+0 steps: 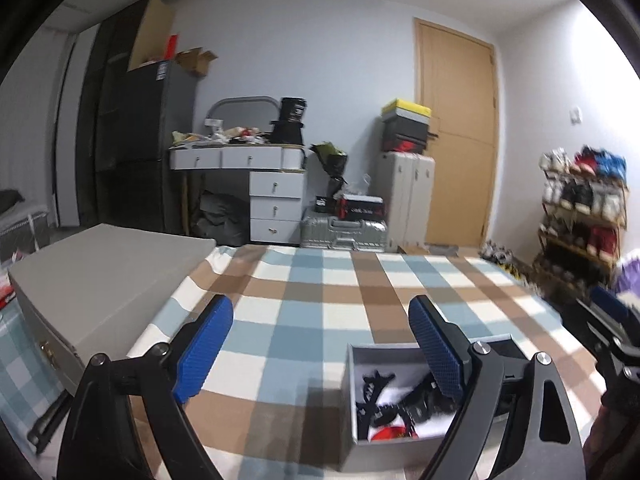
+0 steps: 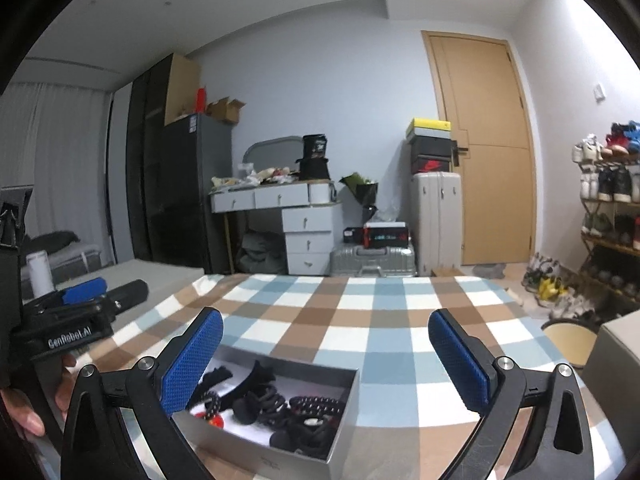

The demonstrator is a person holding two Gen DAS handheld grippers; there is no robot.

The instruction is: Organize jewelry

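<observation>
A small open grey box [image 2: 260, 454] sits on the checked cloth [image 2: 360, 320] and holds black bead bracelets [image 2: 316, 404], black hair ties and a red piece [image 2: 217, 421]. My right gripper [image 2: 326, 360] is open just above and behind the box, its left pad over the box's left corner, with nothing between the pads. In the left wrist view the same box [image 1: 354, 396] lies at the lower right. My left gripper [image 1: 320, 344] is open and empty, with its right pad over the box. A large closed grey case [image 1: 100, 280] with a brass latch lies to the left.
The right gripper [image 1: 612, 316] shows at the left wrist view's right edge; the left gripper [image 2: 100, 294] and a hand [image 2: 24, 416] at the right wrist view's left edge. Another grey box [image 2: 616, 356] stands at right. Beyond the table are a desk [image 2: 280, 200], suitcases and shoe racks.
</observation>
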